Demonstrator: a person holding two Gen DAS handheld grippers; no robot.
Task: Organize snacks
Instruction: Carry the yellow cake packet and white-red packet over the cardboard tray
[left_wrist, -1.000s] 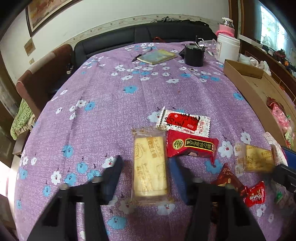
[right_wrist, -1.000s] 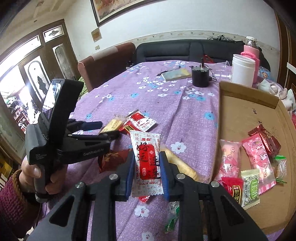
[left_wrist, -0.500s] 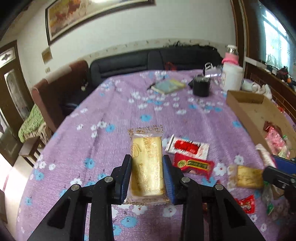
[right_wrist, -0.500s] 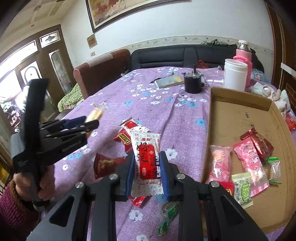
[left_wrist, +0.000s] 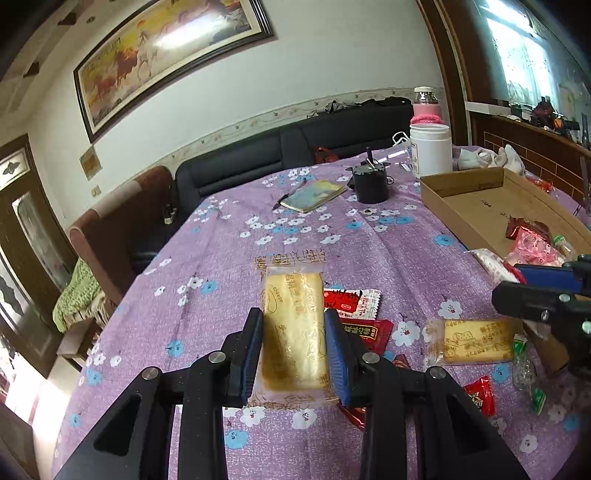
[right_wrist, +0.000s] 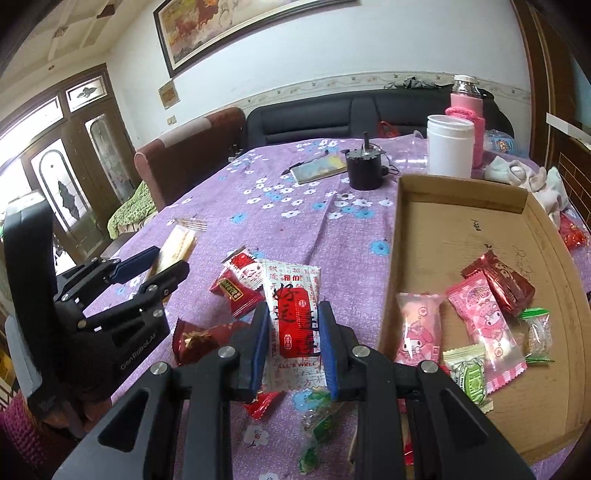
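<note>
My left gripper (left_wrist: 294, 326) is shut on a yellow cheese cracker packet (left_wrist: 293, 325) and holds it above the purple flowered tablecloth (left_wrist: 229, 280). It also shows in the right wrist view (right_wrist: 159, 266), left of centre. My right gripper (right_wrist: 293, 325) is shut on a red-and-white snack packet (right_wrist: 293, 321), just left of the cardboard tray (right_wrist: 476, 236). The tray holds several pink, red and green snacks (right_wrist: 480, 317). Loose snacks lie on the cloth: a red-and-white packet (left_wrist: 351, 302), a dark red packet (left_wrist: 364, 334) and a second cracker packet (left_wrist: 472, 341).
A black round motor (right_wrist: 365, 168), a notebook with a pen (right_wrist: 321, 168), a white jar (right_wrist: 448, 146) and a pink-sleeved bottle (right_wrist: 467, 110) stand at the table's far side. A dark sofa (right_wrist: 332, 114) and a brown armchair (right_wrist: 192, 158) lie beyond.
My left gripper closed on the cheese cracker packet and lifted it off the cloth. My right gripper kept hold of the red-and-white packet and moved slightly toward the tray.
</note>
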